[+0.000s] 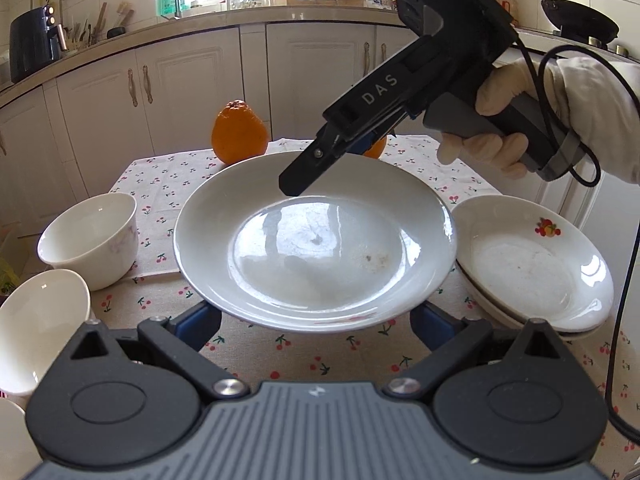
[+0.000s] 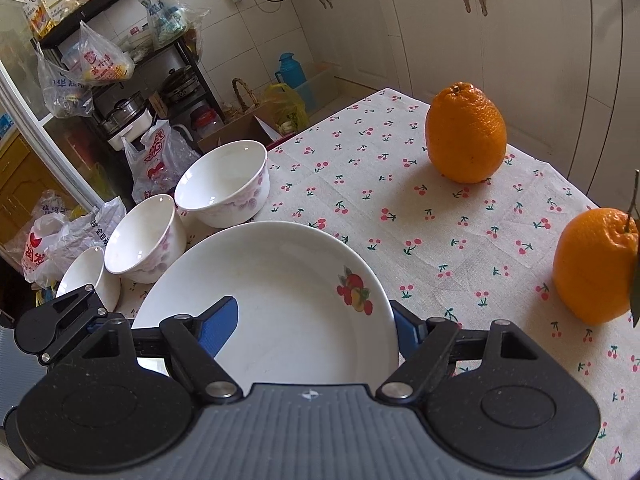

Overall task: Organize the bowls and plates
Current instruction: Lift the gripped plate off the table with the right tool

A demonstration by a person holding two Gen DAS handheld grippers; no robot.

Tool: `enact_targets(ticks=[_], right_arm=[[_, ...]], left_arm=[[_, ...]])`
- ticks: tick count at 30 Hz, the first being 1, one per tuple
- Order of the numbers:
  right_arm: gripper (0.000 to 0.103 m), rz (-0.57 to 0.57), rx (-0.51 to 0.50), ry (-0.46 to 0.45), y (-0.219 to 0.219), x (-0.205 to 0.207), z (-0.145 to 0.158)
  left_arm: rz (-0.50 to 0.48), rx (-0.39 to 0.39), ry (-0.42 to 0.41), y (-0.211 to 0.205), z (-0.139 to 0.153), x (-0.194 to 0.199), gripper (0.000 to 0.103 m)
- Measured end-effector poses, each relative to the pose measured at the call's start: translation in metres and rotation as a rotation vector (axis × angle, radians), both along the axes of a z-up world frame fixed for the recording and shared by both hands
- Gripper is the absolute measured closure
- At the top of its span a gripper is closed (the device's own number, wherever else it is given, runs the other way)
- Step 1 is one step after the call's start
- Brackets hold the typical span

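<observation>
The left claw [image 1: 316,320] grips the plain plate [image 1: 316,240], seemingly airborne; right claw [image 2: 316,328], partly open, straddles the fruit-print plate [image 2: 280,300] beside it.

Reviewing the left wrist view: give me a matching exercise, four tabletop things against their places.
Things:
1. large white plate
2. fruit-print plate
3. orange
4. patterned bowl

Places:
a. top of a stack, at the right
b. far end of the cherry-print tablecloth
c. leftmost of the four
d. middle, straight ahead of the camera

Pairs: 1-d, 2-a, 3-b, 4-c
</observation>
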State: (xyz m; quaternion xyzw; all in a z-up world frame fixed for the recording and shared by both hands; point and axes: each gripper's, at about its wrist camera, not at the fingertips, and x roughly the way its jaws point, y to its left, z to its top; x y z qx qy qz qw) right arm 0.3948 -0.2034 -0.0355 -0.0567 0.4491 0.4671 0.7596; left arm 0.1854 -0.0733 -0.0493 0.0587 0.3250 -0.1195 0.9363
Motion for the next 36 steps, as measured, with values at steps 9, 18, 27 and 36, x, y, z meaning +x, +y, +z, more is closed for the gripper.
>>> enact_targets(ticks=[9, 18, 27, 36], right_arm=[[0.019, -0.06, 0.008, -0.022, -0.03, -0.026, 0.01], [0.019, -0.138, 0.019, -0.036, -0.068, -0.053, 0.014], [0.019, -0.226, 0.032, -0.048, -0.104, -0.08, 0.014], [0.019, -0.323, 0.043, -0.044, -0.139, -0.102, 0.008]], left_arm=[[-0.068, 0.004, -0.006, -0.018, 0.011, -0.015, 0.003], [-0.15, 0.013, -0.006, -0.04, 0.016, -0.027, 0.003], [-0.237, 0.014, 0.014, -0.059, 0.016, -0.032, 0.003], [-0.328, 0.029, 0.027, -0.079, 0.011, -0.033, 0.003]])
